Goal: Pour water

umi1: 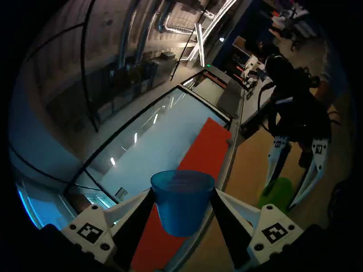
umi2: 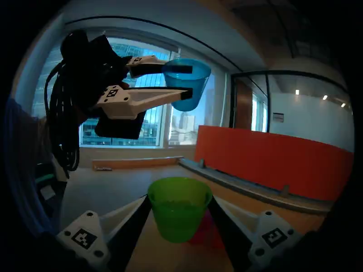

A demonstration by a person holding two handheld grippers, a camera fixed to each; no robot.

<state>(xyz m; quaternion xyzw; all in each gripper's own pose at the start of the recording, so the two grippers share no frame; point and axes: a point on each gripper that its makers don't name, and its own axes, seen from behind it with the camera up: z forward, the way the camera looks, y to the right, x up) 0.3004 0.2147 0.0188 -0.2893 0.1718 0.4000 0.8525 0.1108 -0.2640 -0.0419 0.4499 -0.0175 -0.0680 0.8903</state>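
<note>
1x blue cup [umi1: 182, 211], prob. thin plastic, light, slippery: your L gripper [umi1: 182, 194] clamps its wall below rim. 1x green cup [umi2: 179, 217]: R gripper [umi2: 179, 200] clamps likewise. Squeeze gently.

Translucent plastic blue cup [umi1: 182, 206], green cup [umi2: 179, 213]

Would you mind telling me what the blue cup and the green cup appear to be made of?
Blue cup: probably thin translucent plastic, smooth with a slight sheen. Daylight glows through its wall in the right gripper view. Green cup: likely the same kind of translucent plastic, also smooth. A darker band shows through its wall.
</note>
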